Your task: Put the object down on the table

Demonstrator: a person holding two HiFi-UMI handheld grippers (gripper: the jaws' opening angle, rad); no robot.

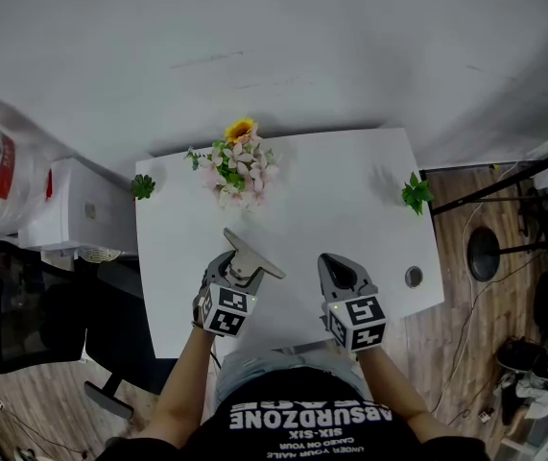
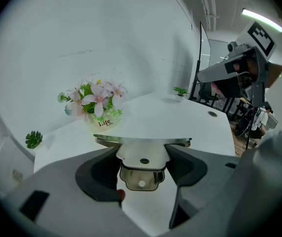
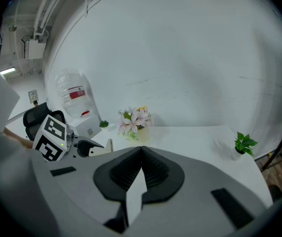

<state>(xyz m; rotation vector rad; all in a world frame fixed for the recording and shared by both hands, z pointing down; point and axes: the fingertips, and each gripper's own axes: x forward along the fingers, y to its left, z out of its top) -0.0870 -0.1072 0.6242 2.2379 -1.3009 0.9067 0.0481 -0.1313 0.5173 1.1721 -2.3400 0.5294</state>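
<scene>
A flat metal plate with a holed tab (image 1: 252, 254) is held over the near part of the white table (image 1: 350, 209). My left gripper (image 1: 232, 275) is shut on it. In the left gripper view the plate (image 2: 141, 156) lies level between the dark pads (image 2: 99, 174), with its wide edge pointing away toward the flowers. My right gripper (image 1: 337, 273) hovers beside it to the right, shut with nothing in it. In the right gripper view the ribbed pads (image 3: 153, 172) meet, and the left gripper (image 3: 84, 148) with the plate's edge (image 3: 109, 145) shows at left.
A pot of pink flowers (image 1: 240, 166) stands at the table's back. Small green plants sit at the back left corner (image 1: 142, 186) and the right side (image 1: 415, 193). A cable hole (image 1: 414, 277) is near the right edge. A black chair (image 1: 24, 305) stands left of the table.
</scene>
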